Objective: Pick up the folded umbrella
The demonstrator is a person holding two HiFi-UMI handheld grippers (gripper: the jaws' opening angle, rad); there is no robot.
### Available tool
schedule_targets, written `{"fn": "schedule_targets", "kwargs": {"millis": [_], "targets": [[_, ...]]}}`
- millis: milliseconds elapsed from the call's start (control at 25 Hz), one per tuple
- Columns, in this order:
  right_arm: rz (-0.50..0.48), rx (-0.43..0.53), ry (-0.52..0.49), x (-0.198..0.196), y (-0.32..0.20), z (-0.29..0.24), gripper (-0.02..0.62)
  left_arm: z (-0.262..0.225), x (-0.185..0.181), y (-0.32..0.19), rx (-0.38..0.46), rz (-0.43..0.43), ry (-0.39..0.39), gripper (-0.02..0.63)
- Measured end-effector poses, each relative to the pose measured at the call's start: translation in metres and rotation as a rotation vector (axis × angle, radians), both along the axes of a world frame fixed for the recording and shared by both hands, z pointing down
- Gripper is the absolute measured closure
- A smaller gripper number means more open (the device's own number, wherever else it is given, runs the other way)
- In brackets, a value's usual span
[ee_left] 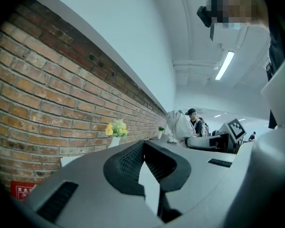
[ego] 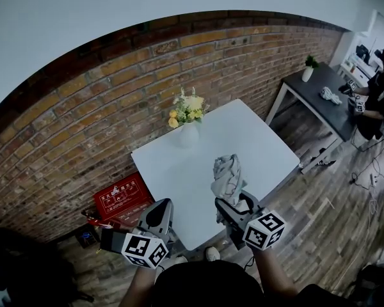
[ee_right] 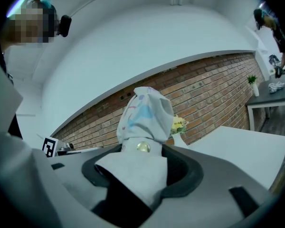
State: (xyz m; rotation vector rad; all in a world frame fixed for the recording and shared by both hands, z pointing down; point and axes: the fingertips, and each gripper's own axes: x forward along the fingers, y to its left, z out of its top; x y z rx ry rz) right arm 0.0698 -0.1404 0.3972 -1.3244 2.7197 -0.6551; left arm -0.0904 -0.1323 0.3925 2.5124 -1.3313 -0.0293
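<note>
Right claw: jaws spread wide but clamped on the near end of the folded umbrella, pads pressing its pale fabric on both sides. In the head view the umbrella's long axis runs 6 to 12 o'clock, with the free end pointing at 12 toward the brick wall. It sits over the near part of the white table, at about 5 o'clock from the flower vase. From your right gripper view it sticks straight out along the jaws, bunched tip up at 12, with a small round stud on the wrap just past the pads. Left claw: at 9 o'clock of the right one and apart from the umbrella. Its pad tips meet and it has hold of nothing, only table showing behind them.
</note>
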Motion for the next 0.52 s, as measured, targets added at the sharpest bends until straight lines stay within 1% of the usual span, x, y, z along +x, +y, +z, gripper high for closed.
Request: {"fn": "schedule_targets", "kwargs": {"millis": [520], "targets": [[0.022,-0.005,0.005,0.0037,0.0095,0.0026,0.336,0.0010,0.0046,0.0060,-0.001,0.026,0.006,0.592]]}}
